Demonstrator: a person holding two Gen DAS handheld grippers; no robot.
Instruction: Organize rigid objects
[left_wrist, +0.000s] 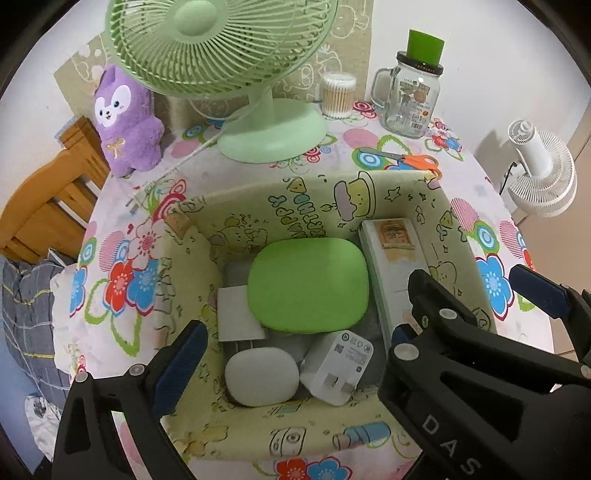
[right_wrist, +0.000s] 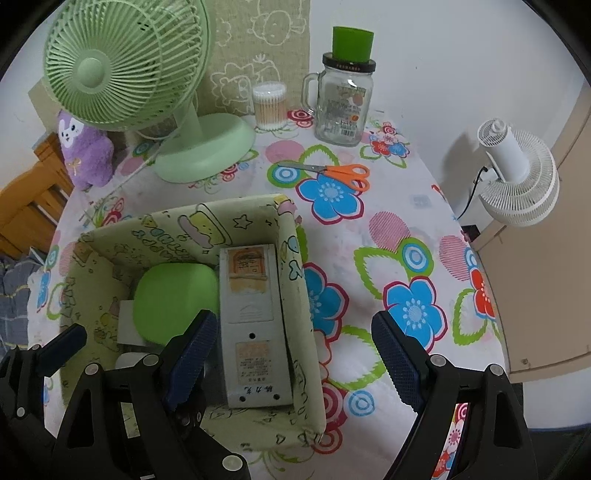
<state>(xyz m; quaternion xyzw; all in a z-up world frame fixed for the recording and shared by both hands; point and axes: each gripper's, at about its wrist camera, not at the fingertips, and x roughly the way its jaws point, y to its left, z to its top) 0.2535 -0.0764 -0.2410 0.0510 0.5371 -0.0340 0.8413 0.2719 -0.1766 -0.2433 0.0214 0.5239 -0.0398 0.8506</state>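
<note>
A yellow-green fabric box (left_wrist: 280, 201) (right_wrist: 295, 332) stands on the flowered table. Inside lie a green rounded case (left_wrist: 308, 284) (right_wrist: 173, 299), a grey remote control face down (left_wrist: 395, 273) (right_wrist: 253, 325), a white oval case (left_wrist: 262, 376), a white plug adapter (left_wrist: 336, 363) and a white card (left_wrist: 234, 314). My left gripper (left_wrist: 295, 339) is open and empty above the box. My right gripper (right_wrist: 291, 362) is open and empty, straddling the box's right wall above the remote; it also shows in the left wrist view (left_wrist: 476, 291). Orange scissors (left_wrist: 406, 160) (right_wrist: 332, 172) lie behind the box.
A green desk fan (left_wrist: 258, 122) (right_wrist: 192, 147), a purple plush toy (left_wrist: 127, 122) (right_wrist: 85, 155), a cotton swab tub (left_wrist: 338, 94) (right_wrist: 269, 105) and a glass jar with a green cup on it (left_wrist: 412, 96) (right_wrist: 343, 107) stand at the back. A white fan (left_wrist: 543, 173) (right_wrist: 517, 173) is at the right.
</note>
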